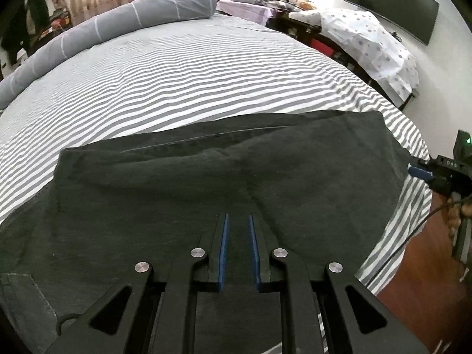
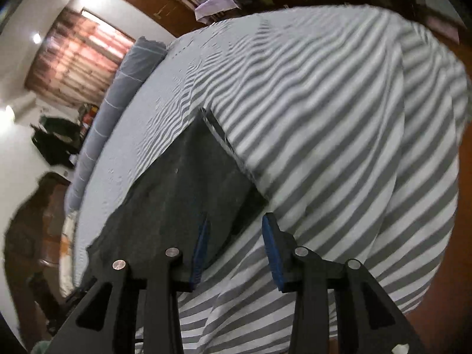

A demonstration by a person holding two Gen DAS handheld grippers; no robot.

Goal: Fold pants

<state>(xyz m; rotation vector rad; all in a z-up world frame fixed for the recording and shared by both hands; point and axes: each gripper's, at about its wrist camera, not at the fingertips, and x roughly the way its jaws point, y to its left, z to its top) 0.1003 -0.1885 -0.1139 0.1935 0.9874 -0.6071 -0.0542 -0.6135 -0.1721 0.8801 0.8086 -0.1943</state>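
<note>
Dark grey pants [image 1: 206,183] lie folded over on the striped bed [image 1: 177,67], near its front edge. My left gripper [image 1: 238,216] is over the pants' near part, jaws a little apart with nothing between them. In the right wrist view the pants [image 2: 183,183] show as a dark slab with a folded edge at their right. My right gripper [image 2: 236,221] is open at that edge: the left finger is over the pants, the right finger [image 2: 270,236] over the sheet. The right gripper also shows at the pants' right end in the left wrist view [image 1: 419,172].
A long grey bolster [image 1: 97,29] lies along the bed's far side. A dark table with a dotted cloth [image 1: 368,44] stands to the right of the bed. The bed edge and brown floor [image 1: 413,265] are at the right. A wall TV [image 1: 392,8] hangs beyond.
</note>
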